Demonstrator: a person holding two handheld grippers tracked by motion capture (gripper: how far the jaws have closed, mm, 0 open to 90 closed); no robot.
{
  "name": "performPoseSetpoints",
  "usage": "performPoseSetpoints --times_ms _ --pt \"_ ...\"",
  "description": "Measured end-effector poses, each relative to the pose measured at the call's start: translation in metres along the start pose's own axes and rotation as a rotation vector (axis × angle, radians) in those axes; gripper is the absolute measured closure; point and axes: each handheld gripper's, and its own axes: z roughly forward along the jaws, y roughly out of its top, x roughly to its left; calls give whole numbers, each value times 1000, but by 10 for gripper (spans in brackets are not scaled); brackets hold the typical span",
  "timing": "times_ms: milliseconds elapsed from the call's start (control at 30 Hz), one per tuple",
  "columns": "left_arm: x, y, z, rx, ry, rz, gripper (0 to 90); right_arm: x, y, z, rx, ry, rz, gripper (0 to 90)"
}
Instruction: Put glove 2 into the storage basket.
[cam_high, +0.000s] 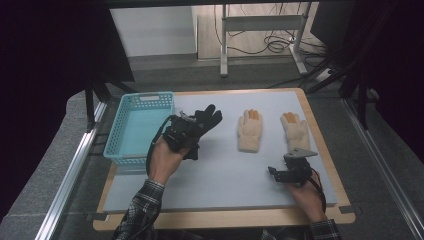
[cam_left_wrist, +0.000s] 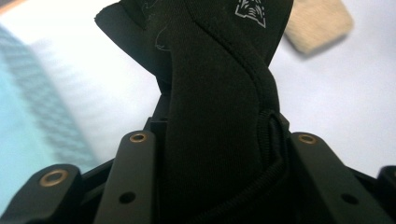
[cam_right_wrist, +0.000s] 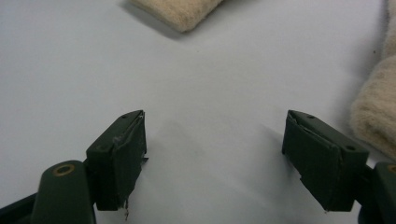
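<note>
My left gripper (cam_high: 187, 131) is shut on a black glove (cam_high: 206, 120), whose fingers point up and right past the jaws. In the left gripper view the black glove (cam_left_wrist: 219, 93) fills the space between the two jaws, pinched at its cuff. Two cream gloves lie flat on the grey mat: one (cam_high: 250, 131) in the middle, the other (cam_high: 295, 131) to its right. My right gripper (cam_high: 276, 172) hovers low over the mat below the right cream glove, jaws wide apart with nothing between them. A cream glove's edge (cam_right_wrist: 373, 112) shows beside its right jaw.
A light blue plastic basket (cam_high: 122, 134) stands at the left side of the mat, just left of the held black glove. The grey mat (cam_high: 225, 175) lies on a wooden tabletop. Metal rails run along both table sides.
</note>
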Motion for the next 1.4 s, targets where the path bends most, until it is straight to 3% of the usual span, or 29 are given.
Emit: performPoseSetpoints --times_ms 100,267,367,400,500,533,633,767,800,833,1000,1167,1400 --pt "14 2 -9 -4 21 -15 604 0 0 0 0 0 0 215" --pt "47 1 -24 -14 70 -81 602 0 0 0 0 0 -1 214" --pt "59 -1 -27 -11 91 -102 602 0 0 0 -1 0 0 214" --pt "71 -4 -30 -6 113 -123 602 0 0 0 -1 0 -1 214" --pt "82 -8 -32 -1 133 -144 602 0 0 0 -1 0 -1 214" --pt "94 -13 -33 6 152 -165 601 0 0 0 -1 0 -1 213" --pt "105 -18 -34 15 174 -186 599 0 0 0 -1 0 -1 213" --pt "133 -31 -33 30 206 -238 597 0 0 0 -1 0 -1 213" --pt "133 -31 -33 30 206 -238 597 0 0 0 0 0 -1 213" --pt "143 -36 -31 39 217 -252 596 0 0 0 0 0 -1 213" --pt "163 -45 -22 73 233 -291 595 0 0 0 0 0 -1 213" --pt "173 -49 -9 103 244 -311 592 0 0 0 -1 0 -1 213" --pt "189 -51 20 182 293 -326 586 0 0 0 -1 1 -1 211"
